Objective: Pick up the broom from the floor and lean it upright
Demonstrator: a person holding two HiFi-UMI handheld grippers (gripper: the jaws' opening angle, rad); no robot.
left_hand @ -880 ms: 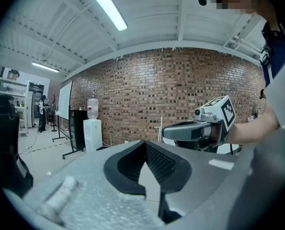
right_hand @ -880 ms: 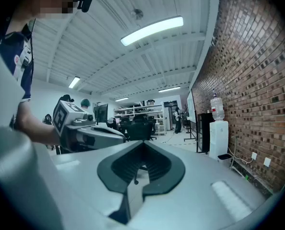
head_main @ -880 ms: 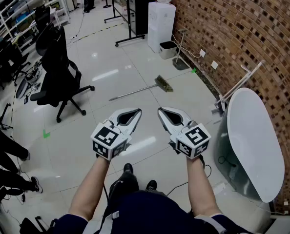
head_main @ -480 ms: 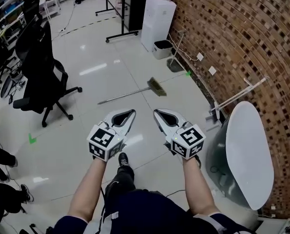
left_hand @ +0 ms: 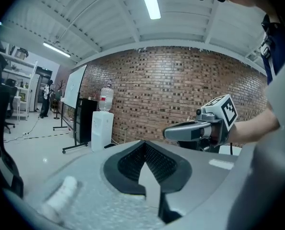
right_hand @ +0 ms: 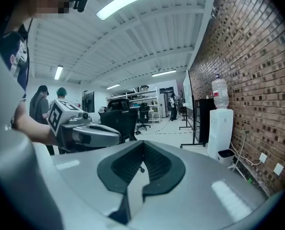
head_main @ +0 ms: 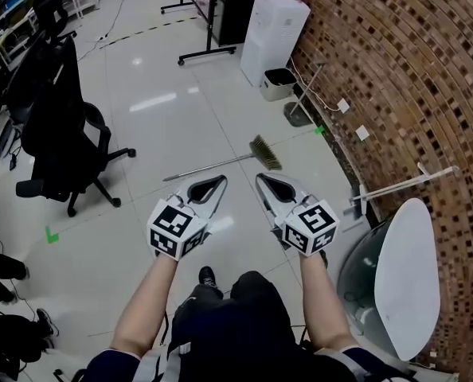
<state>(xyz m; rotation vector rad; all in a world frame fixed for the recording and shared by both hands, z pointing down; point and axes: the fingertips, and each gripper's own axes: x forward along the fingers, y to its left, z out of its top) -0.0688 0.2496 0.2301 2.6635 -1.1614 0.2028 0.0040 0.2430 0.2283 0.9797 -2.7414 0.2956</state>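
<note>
The broom (head_main: 220,164) is seen flat on the floor (head_main: 141,126), ahead of both grippers and beyond their tips in the head view. Its long axis is laid crosswise to them, the bristle head (head_main: 266,153) to the right and slightly farther off, the handle end to the left. The shaft is passed just beyond the tip of the left gripper (head_main: 208,188), while the bristles are placed ahead of the right gripper (head_main: 273,188) — so the handle is judged nearer the left hand. Both grippers are held side by side above the floor, clenched and empty, with nothing caught between the jaws. The jaws would have to be parted and lowered across the shaft — the brick wall (head_main: 396,70) is available at the right for leaning.
</note>
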